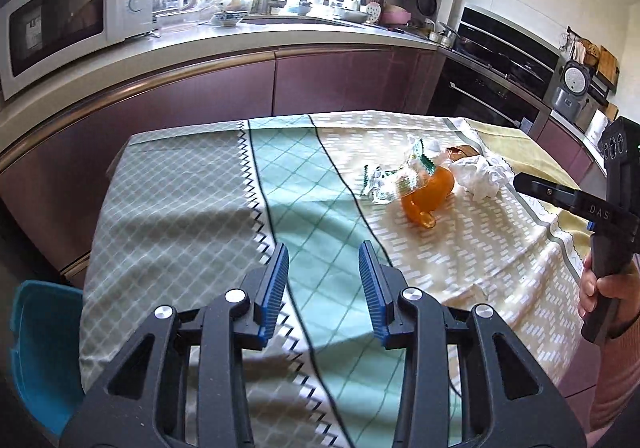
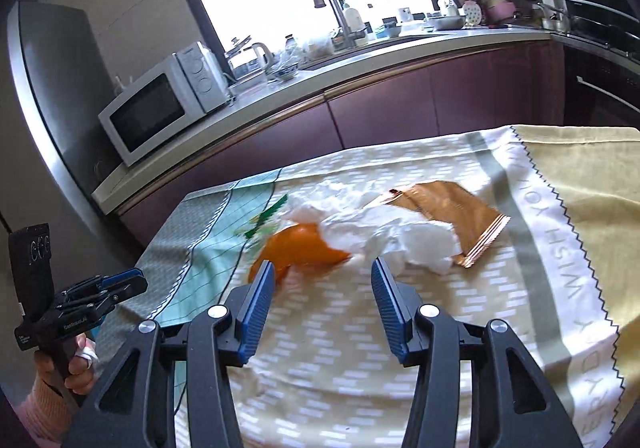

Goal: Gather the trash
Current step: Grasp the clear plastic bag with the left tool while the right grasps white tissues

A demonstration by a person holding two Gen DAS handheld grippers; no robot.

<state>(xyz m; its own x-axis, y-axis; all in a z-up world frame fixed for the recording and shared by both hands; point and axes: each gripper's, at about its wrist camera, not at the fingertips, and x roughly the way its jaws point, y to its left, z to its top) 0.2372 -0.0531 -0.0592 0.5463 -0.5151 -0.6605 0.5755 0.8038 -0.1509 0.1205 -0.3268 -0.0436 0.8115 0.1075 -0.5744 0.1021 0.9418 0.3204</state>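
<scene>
Gaping empty, left gripper (image 1: 324,280) jaws, right gripper (image 2: 323,296) jaws

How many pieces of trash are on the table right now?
4: green-white wrapper at the left, orange peel beside it, crumpled tissue over the peel, brown packet at the right. More may lie beneath.

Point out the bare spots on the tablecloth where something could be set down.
Free: the grey checked panel and green diamond stripe, left of the trash. Also the yellow panel beyond the copper foil wrapper. Crowded: orange peel, crumpled white tissue and clear green-printed wrapper cluster together.
</scene>
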